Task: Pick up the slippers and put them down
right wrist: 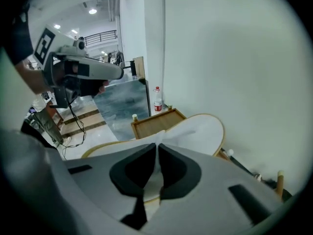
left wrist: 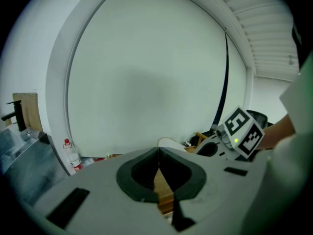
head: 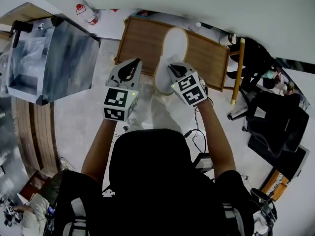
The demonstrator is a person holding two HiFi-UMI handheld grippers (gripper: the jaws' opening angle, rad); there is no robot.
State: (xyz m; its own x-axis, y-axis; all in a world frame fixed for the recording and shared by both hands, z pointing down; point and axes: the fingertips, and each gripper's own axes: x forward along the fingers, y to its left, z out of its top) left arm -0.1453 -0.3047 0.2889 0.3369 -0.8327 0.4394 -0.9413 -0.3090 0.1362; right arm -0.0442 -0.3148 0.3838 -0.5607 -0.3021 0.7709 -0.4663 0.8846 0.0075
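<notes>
Right gripper (head: pixel 170 68) clamps 1 white slipper (head: pixel 175 43), hanging from its tips; left gripper (head: pixel 136 63) closed, empty.

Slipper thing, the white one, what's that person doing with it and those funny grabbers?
A person is holding a gripper in each hand. The right gripper has its jaws pinched on the soft top of a white slipper and holds it over a wooden tray on the floor; it looks lifted clear of the tray. The left gripper is beside it with its jaws closed on nothing. Only one slipper shows.
</notes>
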